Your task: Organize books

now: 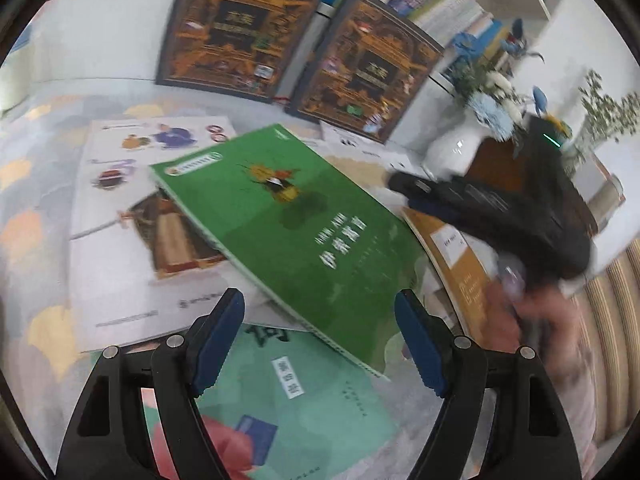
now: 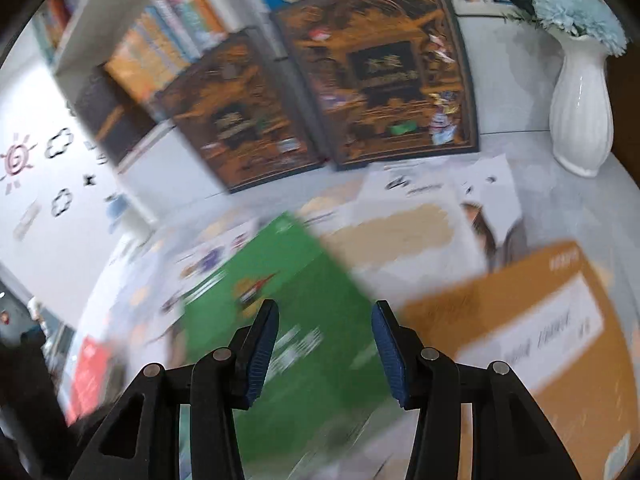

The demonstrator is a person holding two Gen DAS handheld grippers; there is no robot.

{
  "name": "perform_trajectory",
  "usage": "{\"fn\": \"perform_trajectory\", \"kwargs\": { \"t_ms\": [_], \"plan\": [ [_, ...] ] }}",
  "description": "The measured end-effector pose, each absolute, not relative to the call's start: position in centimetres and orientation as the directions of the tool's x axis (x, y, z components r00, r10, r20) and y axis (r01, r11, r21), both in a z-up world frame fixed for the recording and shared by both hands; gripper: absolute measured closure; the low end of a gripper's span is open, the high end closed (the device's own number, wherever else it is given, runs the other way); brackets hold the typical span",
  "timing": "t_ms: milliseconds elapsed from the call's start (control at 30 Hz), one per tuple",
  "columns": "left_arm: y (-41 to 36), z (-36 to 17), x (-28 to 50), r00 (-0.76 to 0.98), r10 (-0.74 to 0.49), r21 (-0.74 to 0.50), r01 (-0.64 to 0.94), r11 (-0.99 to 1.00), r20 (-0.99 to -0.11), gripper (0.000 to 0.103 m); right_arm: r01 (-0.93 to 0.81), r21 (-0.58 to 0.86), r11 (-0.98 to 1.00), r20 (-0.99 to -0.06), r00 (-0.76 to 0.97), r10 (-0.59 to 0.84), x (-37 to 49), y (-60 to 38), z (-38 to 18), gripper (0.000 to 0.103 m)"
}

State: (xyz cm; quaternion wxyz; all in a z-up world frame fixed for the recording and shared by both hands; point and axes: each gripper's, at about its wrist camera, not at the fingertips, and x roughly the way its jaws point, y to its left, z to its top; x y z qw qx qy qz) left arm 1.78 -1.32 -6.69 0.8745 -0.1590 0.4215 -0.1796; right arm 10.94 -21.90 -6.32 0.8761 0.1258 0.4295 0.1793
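Note:
A green book (image 1: 304, 232) lies askew on top of a white picture book (image 1: 120, 208) and a teal book (image 1: 304, 392). My left gripper (image 1: 320, 344) is open, its blue pads either side of the green book's near corner without touching it. From the right comes my right gripper (image 1: 416, 196), blurred, above a mustard book (image 1: 460, 268). In the right wrist view, my right gripper (image 2: 326, 346) stands open with nothing between its pads, over the green book (image 2: 288, 312) and beside the mustard book (image 2: 520, 340).
Two dark ornate books (image 1: 236, 28) (image 1: 368, 68) lean upright against a white bookshelf (image 2: 188, 28) at the back. A white vase (image 2: 580, 112) with blue flowers stands at the right. More white books (image 2: 420, 208) lie flat behind the green one. A hand (image 1: 532, 320) holds the right gripper.

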Motion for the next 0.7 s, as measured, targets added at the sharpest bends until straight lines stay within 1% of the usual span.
{"fn": "perform_trajectory", "kwargs": {
  "t_ms": [100, 167, 200, 233, 267, 367, 467, 600, 700],
  "plan": [
    [-1.9, -7.3, 1.7, 0.570, -0.454, -0.410, 0.213, 0.887, -0.685, 0.027, -0.167, 0.413, 0.895, -0.751, 0.493, 0.439, 14.1, -22.0, -8.3, 0.056],
    [-1.7, -7.8, 2.0, 0.559, -0.448, -0.411, 0.200, 0.889, -0.697, 0.027, -0.190, 0.413, 0.891, -0.741, 0.498, 0.450, 14.3, -21.9, -8.3, 0.055],
    [-1.5, -7.8, 2.2, 0.553, -0.462, -0.429, 0.198, 0.881, -0.693, 0.027, -0.210, 0.422, 0.882, -0.743, 0.478, 0.469, 14.1, -21.4, -8.3, 0.053],
    [-1.2, -7.8, 2.3, 0.551, -0.471, -0.441, 0.197, 0.875, -0.689, 0.027, -0.229, 0.407, 0.884, -0.754, 0.463, 0.467, 13.8, -20.8, -8.2, 0.053],
    [-1.1, -7.7, 2.3, 0.551, -0.460, -0.432, 0.190, 0.882, -0.697, 0.026, -0.247, 0.394, 0.886, -0.764, 0.449, 0.464, 13.7, -20.5, -8.3, 0.053],
    [-0.6, -7.4, 2.2, 0.568, -0.363, -0.342, 0.148, 0.928, -0.738, 0.026, -0.304, 0.341, 0.889, -0.800, 0.404, 0.445, 12.0, -18.8, -8.0, 0.052],
    [0.5, -7.3, 2.1, 0.548, -0.320, -0.304, 0.123, 0.945, -0.773, 0.026, -0.323, 0.381, 0.866, -0.804, 0.347, 0.483, 9.8, -18.5, -8.0, 0.053],
    [2.0, -6.9, 0.3, 0.487, -0.353, -0.322, 0.150, 0.935, -0.799, 0.026, -0.327, 0.432, 0.841, -0.802, 0.287, 0.524, 6.1, -18.1, -8.4, 0.053],
    [2.8, -7.6, -3.4, 0.433, -0.390, -0.337, 0.197, 0.920, -0.813, 0.026, -0.318, 0.457, 0.830, -0.801, 0.257, 0.540, 2.6, -18.0, -8.7, 0.053]
  ]
}}
